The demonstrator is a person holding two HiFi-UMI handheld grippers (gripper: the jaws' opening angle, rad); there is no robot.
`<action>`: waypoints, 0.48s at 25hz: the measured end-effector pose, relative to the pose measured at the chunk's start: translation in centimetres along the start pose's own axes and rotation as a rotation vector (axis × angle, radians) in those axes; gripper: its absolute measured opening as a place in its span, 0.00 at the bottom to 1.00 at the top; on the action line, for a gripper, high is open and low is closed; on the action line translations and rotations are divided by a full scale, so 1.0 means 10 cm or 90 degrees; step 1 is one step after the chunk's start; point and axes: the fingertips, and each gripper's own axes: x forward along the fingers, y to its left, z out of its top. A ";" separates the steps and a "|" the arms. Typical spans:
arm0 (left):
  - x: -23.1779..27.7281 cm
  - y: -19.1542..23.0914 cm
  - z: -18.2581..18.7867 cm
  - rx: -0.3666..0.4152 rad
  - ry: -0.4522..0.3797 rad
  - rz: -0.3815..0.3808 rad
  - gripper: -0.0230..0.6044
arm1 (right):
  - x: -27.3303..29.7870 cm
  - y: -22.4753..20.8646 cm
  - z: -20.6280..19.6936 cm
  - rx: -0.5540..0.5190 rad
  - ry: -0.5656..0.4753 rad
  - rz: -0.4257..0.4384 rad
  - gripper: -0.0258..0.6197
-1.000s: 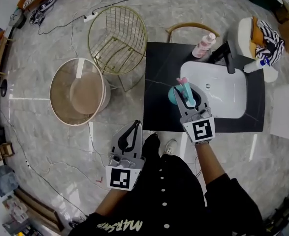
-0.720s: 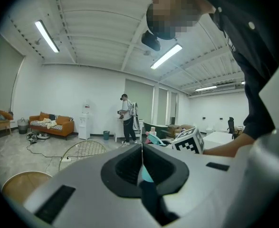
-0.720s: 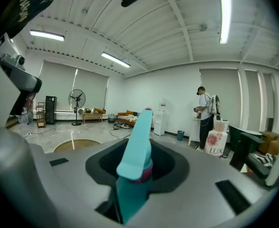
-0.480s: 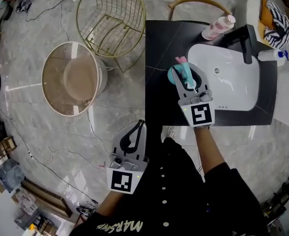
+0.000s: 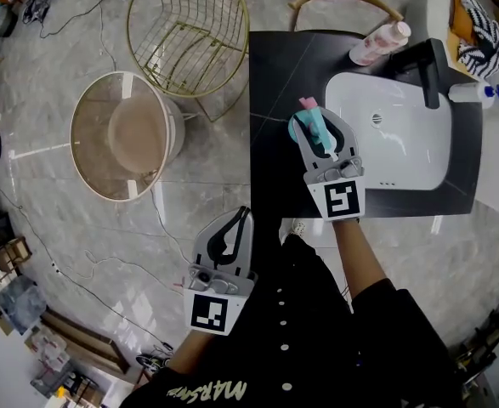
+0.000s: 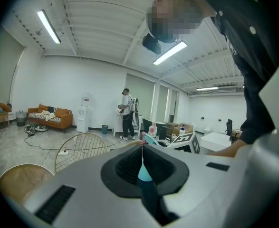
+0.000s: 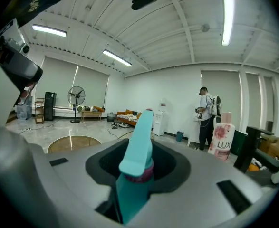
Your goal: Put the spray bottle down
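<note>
A teal spray bottle (image 5: 309,126) with a pink nozzle tip stands upright between the jaws of my right gripper (image 5: 319,130), which is shut on it. It is over the black countertop (image 5: 270,100), just left of the white basin (image 5: 402,143). I cannot tell whether its base touches the counter. In the right gripper view the bottle's teal trigger head (image 7: 137,146) rises out of the right gripper (image 7: 139,167). My left gripper (image 5: 235,219) hangs low near the person's body, off the counter, shut and holding nothing. In the left gripper view its jaws meet at the left gripper (image 6: 142,151).
A black faucet (image 5: 428,70) and a pink lotion bottle (image 5: 378,42) stand behind the basin, with a white bottle (image 5: 474,93) and a striped cloth (image 5: 479,36) at the right. On the floor to the left are a gold wire basket (image 5: 189,32) and a round tub (image 5: 121,138). Cables cross the floor.
The right gripper has come down with the spray bottle toward the counter beside the basin, mostly in the first half second. The left gripper sank slightly and stays shut.
</note>
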 end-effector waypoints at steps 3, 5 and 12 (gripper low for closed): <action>0.01 -0.01 -0.01 0.000 0.004 0.002 0.06 | 0.00 0.01 -0.02 0.008 0.004 0.005 0.27; 0.00 -0.02 -0.01 -0.004 0.005 0.006 0.06 | -0.01 0.03 0.00 0.012 0.002 0.012 0.34; -0.05 -0.12 0.16 0.011 -0.026 0.006 0.06 | -0.25 0.04 0.16 0.016 -0.010 0.019 0.42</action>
